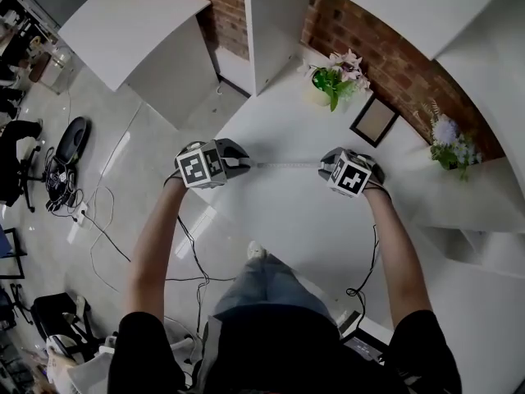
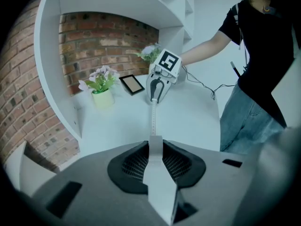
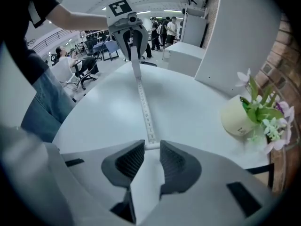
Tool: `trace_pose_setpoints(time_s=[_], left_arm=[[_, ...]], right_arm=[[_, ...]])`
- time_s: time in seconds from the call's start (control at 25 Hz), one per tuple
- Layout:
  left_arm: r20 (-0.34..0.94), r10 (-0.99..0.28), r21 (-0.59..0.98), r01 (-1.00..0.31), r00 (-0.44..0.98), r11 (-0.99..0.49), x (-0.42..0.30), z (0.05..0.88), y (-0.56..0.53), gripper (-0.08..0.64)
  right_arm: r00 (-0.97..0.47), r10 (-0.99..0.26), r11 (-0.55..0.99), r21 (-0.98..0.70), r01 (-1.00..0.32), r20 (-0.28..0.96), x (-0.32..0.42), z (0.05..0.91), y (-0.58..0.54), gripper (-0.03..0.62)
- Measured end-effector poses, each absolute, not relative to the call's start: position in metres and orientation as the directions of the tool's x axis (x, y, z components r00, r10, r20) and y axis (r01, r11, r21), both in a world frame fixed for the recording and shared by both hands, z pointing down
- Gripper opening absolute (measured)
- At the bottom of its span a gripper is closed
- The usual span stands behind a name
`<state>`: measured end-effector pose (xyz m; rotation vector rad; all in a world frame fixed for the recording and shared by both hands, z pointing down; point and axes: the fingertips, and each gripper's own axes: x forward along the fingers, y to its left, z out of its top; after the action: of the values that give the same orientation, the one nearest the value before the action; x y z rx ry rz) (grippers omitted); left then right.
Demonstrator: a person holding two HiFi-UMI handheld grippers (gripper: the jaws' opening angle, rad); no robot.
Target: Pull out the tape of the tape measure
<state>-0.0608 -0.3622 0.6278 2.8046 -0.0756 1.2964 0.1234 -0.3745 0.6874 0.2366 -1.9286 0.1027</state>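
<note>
A thin white tape (image 1: 283, 165) is stretched straight between my two grippers, a little above the white table (image 1: 271, 212). My left gripper (image 1: 244, 164) is shut on the tape measure's white case (image 2: 157, 166), which fills the gap between its jaws. From the case the tape (image 2: 153, 119) runs to my right gripper (image 2: 155, 94). In the right gripper view the printed tape (image 3: 144, 105) ends in a small white tab (image 3: 151, 146) between the tips of my right gripper (image 3: 151, 149), which is shut on it. My left gripper (image 3: 134, 55) shows at the tape's far end.
A cream pot of flowers (image 1: 332, 84) and a small picture frame (image 1: 375, 121) stand at the table's back by the brick wall (image 1: 394, 60). Another bunch of flowers (image 1: 449, 146) sits on the shelf at right. Cables (image 1: 107, 228) lie on the floor at left.
</note>
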Motion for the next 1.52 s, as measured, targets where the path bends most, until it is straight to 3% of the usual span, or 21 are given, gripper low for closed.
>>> trace_pose_setpoints(time_s=[0.48, 0.72, 1.08, 1.24, 1.52], left_arm=[[0.824, -0.013, 0.036, -0.076, 0.567, -0.996, -0.064, 0.658, -0.374, 0.088], [0.821, -0.015, 0.048, -0.095, 0.571, -0.994, -0.063, 0.66, -0.379, 0.089], [0.8, -0.016, 0.071, -0.12, 0.6, -0.99, -0.059, 0.66, -0.38, 0.09], [0.788, -0.007, 0.087, -0.122, 0.615, -0.989, -0.057, 0.657, -0.379, 0.138], [0.781, -0.047, 0.069, -0.16, 0.623, -0.985, -0.064, 0.653, -0.38, 0.158]], right_arm=[[-0.33, -0.079, 0.976, 0.006, -0.217, 0.941, 0.113, 0.711, -0.388, 0.1], [-0.34, -0.069, 0.971, -0.015, -0.238, 0.938, 0.113, 0.713, -0.387, 0.142], [-0.35, -0.079, 0.967, -0.013, -0.254, 0.933, 0.118, 0.711, -0.385, 0.155], [-0.354, -0.086, 0.967, -0.008, -0.256, 0.931, 0.12, 0.71, -0.385, 0.156], [-0.364, -0.115, 0.962, 0.012, -0.274, 0.924, 0.124, 0.703, -0.386, 0.156]])
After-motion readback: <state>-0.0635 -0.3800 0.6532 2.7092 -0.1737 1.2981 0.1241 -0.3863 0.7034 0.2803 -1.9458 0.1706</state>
